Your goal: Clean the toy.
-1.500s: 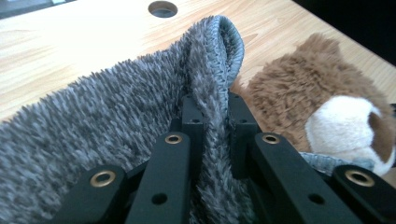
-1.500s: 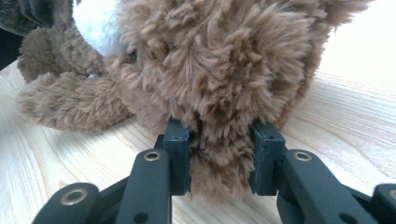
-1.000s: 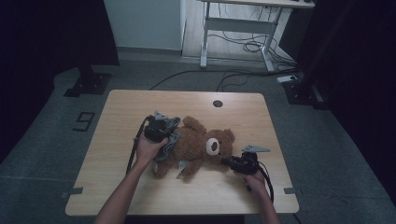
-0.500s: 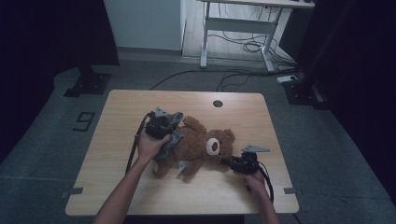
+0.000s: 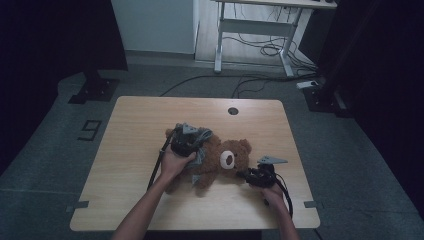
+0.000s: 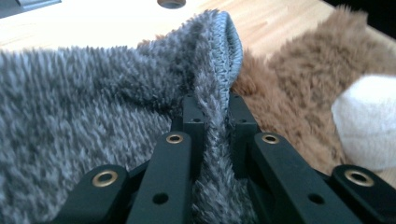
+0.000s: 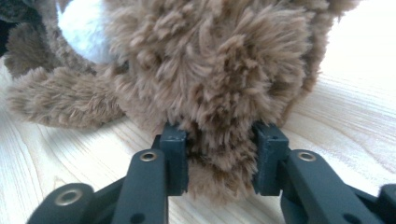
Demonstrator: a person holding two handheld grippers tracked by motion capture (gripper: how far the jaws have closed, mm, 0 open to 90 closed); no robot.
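Teddy bear (image 5: 227, 159) lies on its back in the middle of the table (image 5: 150, 115), head toward my right hand. Nearest me, my right gripper (image 7: 219, 154) sits at the bear's head end with a thick lump of brown fur between its jaws; those jaws have just been opening a little, yet the pads press the fur on both sides, so I judge it a grip, only a weaker one. That is the first risk: if I pull with the other hand now, the lump could slide out and the whole bear would drag along instead of staying put.

On the bear's body side, my left gripper (image 6: 212, 126) is clamped tight on a fold of the grey fleecy garment (image 6: 93, 93), right beside its knitted hem. The pinch is narrow (only an edge of cloth), so a sideways tug could let the hem slip free, or snag it on the bear's arm and bunch it up.

As for containers, there is no box or bin by the bear; the garment is the closest thing to one, and the bear's torso seems partly wrapped in it. How far in, I cannot tell.

Beyond the bear, a round cable hole (image 5: 233, 110) sits near the table's far edge, with nothing in it
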